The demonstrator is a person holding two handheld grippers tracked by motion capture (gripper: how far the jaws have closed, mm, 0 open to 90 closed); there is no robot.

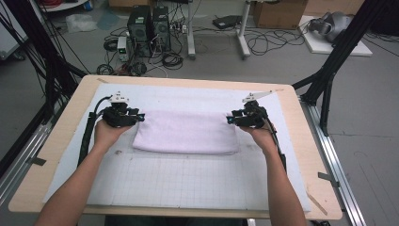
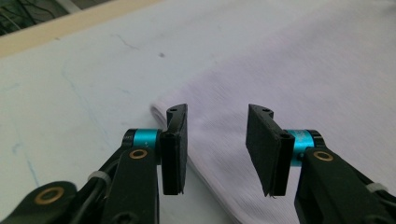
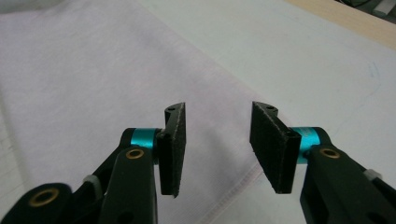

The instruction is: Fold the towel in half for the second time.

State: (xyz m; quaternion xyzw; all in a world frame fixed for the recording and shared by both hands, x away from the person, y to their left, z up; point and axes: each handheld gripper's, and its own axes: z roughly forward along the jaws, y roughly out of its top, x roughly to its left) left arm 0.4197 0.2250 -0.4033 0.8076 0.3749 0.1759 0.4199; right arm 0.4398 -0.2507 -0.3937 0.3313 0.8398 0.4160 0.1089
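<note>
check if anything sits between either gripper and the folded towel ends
Nothing visible does. The left gripper has its jaws open right at the folded towel's left end, with only cloth and bare white mat in the gap. The right gripper is open over the opposite hemmed edge, equally unobstructed.

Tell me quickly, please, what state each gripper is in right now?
Left gripper: open, holding nothing, at the towel's left end.
Right gripper: open, holding nothing, at its right end.
</note>
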